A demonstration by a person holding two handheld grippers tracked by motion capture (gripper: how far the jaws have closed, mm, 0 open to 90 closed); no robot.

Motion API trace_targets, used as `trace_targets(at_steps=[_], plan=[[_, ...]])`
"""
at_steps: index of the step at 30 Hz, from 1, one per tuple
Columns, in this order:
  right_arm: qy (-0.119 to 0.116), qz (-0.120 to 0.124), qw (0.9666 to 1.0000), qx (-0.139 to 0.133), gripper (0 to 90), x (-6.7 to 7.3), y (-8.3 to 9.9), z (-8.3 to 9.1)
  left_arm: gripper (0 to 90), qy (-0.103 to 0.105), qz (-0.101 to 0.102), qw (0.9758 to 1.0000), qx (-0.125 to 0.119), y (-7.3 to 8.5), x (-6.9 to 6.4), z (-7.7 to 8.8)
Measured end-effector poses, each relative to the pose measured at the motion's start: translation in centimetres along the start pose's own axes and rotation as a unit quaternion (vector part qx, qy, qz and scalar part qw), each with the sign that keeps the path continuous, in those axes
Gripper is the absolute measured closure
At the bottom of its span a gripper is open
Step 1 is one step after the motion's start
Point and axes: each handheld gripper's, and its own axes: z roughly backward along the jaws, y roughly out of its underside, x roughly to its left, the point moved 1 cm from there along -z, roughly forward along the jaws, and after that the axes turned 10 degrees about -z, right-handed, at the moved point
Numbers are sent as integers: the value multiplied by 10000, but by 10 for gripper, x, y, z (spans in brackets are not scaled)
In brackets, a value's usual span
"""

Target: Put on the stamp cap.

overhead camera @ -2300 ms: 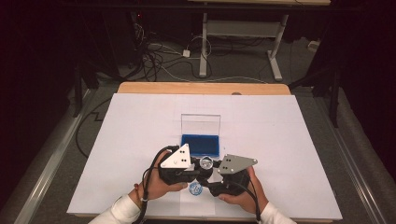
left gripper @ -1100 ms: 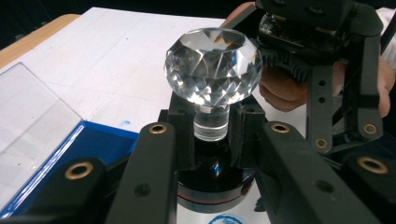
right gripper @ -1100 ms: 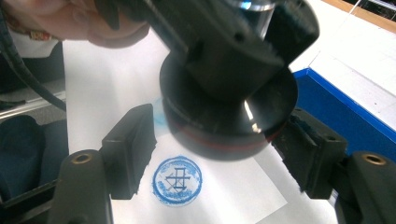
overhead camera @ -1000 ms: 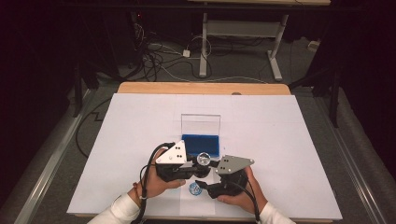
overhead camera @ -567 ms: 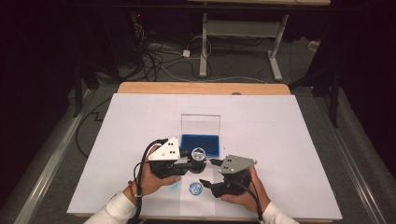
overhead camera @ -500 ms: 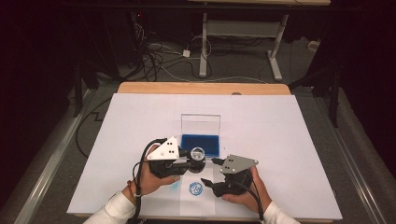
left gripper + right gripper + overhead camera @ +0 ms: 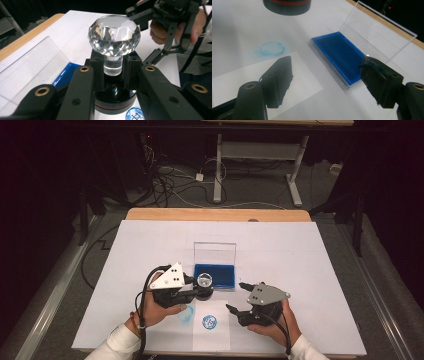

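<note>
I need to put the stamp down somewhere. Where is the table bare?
Bare: the white sheet right of the ink pad, and the stretch to its left. Crowded: the near middle, where the paper slip, the stamp and both hand-held grippers, left and right, sit together.

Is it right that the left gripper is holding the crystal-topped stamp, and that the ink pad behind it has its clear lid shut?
Not quite. The left gripper does hold the stamp by its stem, but the clear lid of the blue ink pad stands open, tilted up behind the pad. The right gripper view shows this best.
</note>
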Motion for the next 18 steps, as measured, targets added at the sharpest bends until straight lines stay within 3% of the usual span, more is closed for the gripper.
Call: trace_targets(at_steps=[18], plan=[[616, -229, 9978, -69, 265, -29, 23, 37, 726, -230, 80, 9997, 20, 5, 13, 10]])
